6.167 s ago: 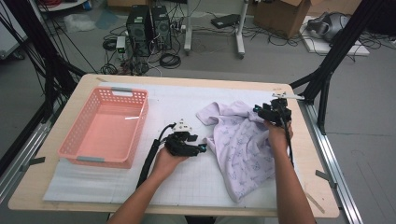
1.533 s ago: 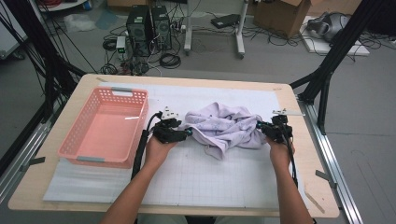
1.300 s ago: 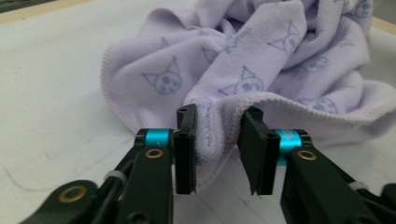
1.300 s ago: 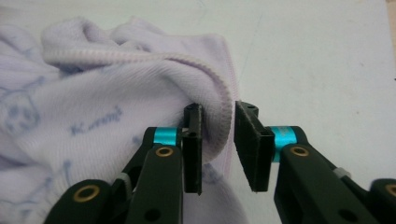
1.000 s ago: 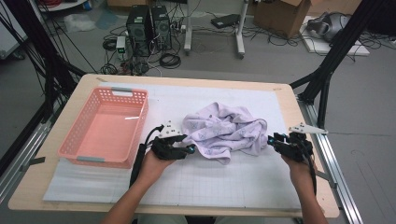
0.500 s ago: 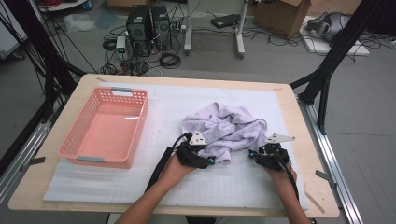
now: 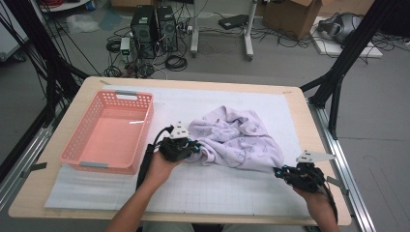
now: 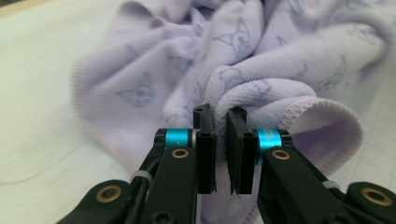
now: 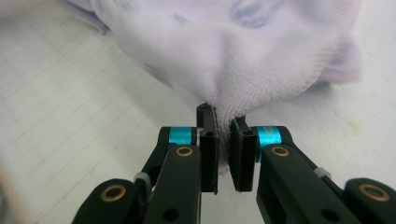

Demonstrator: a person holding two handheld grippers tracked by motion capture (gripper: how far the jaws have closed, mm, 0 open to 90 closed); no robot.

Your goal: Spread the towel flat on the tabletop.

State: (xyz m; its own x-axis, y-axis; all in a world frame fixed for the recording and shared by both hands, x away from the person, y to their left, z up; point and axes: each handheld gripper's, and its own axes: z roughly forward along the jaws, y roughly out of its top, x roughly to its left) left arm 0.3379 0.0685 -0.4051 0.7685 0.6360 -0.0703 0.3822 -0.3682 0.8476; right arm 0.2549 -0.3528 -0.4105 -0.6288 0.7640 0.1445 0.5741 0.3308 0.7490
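Observation:
A lavender towel printed with small cartoon figures lies rumpled on the white gridded mat. My left gripper is at the towel's left edge, and its jaws have just been closing. In the left gripper view they pinch a rolled fold of the towel between the left gripper's pads. My right gripper is at the towel's front right corner, its jaws also just closed. In the right gripper view a peak of the towel is drawn into the right gripper.
An empty pink plastic basket stands on the mat to the left of my left hand. The wooden table edge and a metal rail run close to my right hand. Computers, cables and boxes sit on the floor beyond the table.
Both grippers have closed on the towel. Half a second ago the hands were closer together at its front; now they are farther apart and the towel's front edge is stretched wider.

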